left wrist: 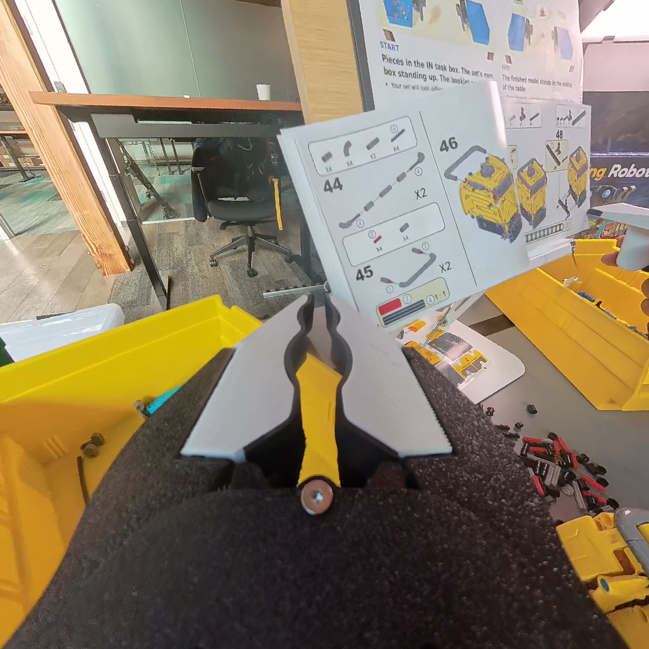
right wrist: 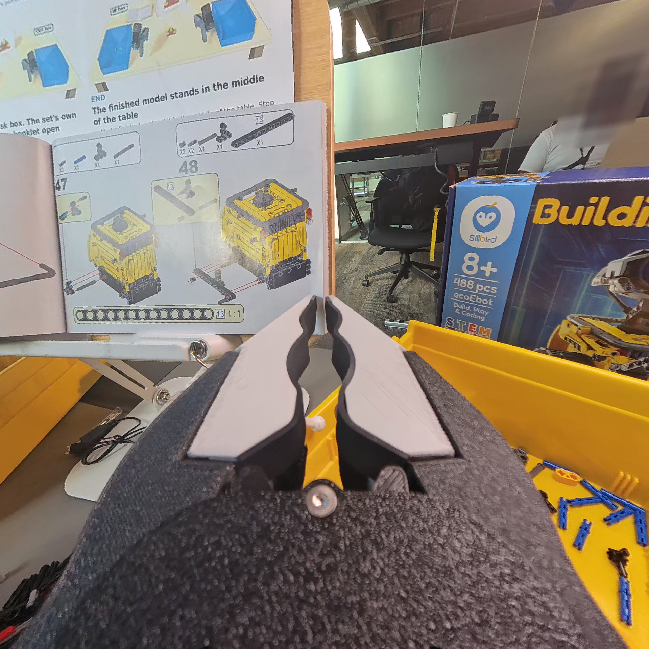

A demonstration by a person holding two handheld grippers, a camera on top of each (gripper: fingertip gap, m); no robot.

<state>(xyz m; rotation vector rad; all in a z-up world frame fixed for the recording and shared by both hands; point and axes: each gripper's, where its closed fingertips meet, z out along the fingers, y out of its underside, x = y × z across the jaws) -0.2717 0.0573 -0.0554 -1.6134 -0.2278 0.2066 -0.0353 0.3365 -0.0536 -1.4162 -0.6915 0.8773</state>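
My left gripper (left wrist: 319,303) hangs over a glossy yellow plastic bin (left wrist: 116,354), its grey ribbed jaws nearly together at the tips and holding nothing. Just beyond, a loose page of the printed instruction booklet (left wrist: 397,214) curls up; it carries step numbers and part diagrams whose wording I leave out. Small black, red and grey pins (left wrist: 558,460) lie scattered on the grey bench (left wrist: 548,382).

My right gripper (right wrist: 320,303) points at the booklet's far page (right wrist: 189,224), propped on a white metal stand (right wrist: 116,351), jaws a narrow slit apart and empty. A blue printed cardboard box (right wrist: 491,260) stands behind another yellow bin (right wrist: 498,393) holding blue pegs (right wrist: 597,505).
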